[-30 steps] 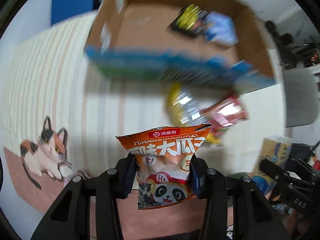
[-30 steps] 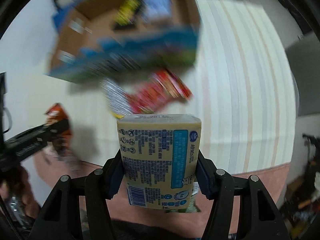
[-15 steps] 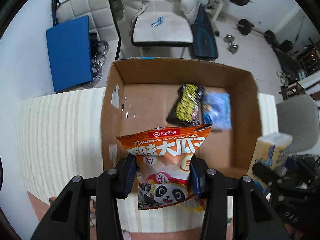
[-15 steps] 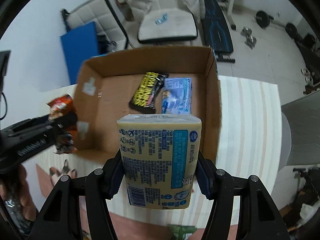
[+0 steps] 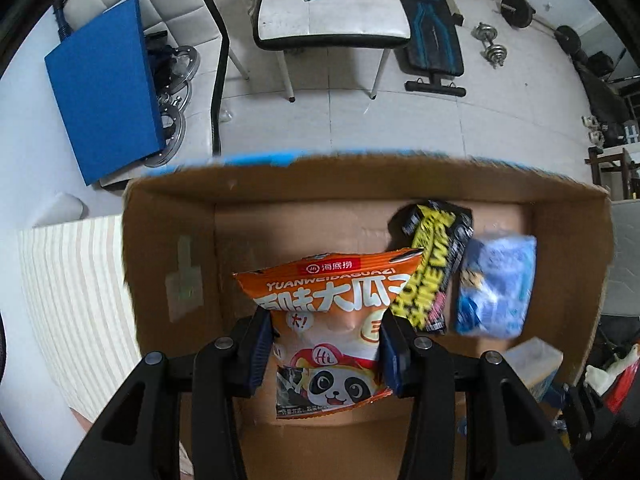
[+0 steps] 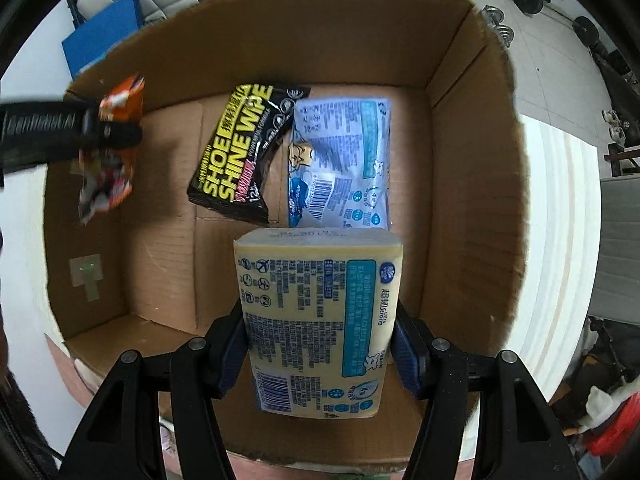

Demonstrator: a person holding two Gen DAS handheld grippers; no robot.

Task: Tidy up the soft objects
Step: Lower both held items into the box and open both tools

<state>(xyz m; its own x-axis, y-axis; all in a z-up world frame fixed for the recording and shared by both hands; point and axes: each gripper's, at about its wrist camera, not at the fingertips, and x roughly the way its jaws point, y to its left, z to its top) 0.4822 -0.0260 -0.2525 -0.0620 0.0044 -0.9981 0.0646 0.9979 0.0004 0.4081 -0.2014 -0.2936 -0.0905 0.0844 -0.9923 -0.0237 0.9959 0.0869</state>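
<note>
Left gripper (image 5: 326,342) fingers (image 5: 259,346) pinching orange snack bag (image 5: 328,320) by its lower half, bag upright, panda print facing camera, held over the open cardboard box (image 5: 168,248), pointing forward and down into it. Right gripper (image 6: 318,346) fingers (image 6: 404,350) clamped on both sides of yellow tissue pack (image 6: 318,320), pack upright, printed back toward camera, hanging inside the box (image 6: 472,184) above its floor, near right wall. In the right wrist view the left gripper comes in from the left edge over the box's left wall, snack bag (image 6: 112,140) dangling, blurred. On box floor, black shoe shine wipe pack (image 6: 244,144) and blue tissue pack (image 6: 340,160) lie flat side by side toward the far wall, edges overlapping a bit. Box sits on striped table (image 5: 76,300); white chair (image 5: 332,4) on the floor beyond
</note>
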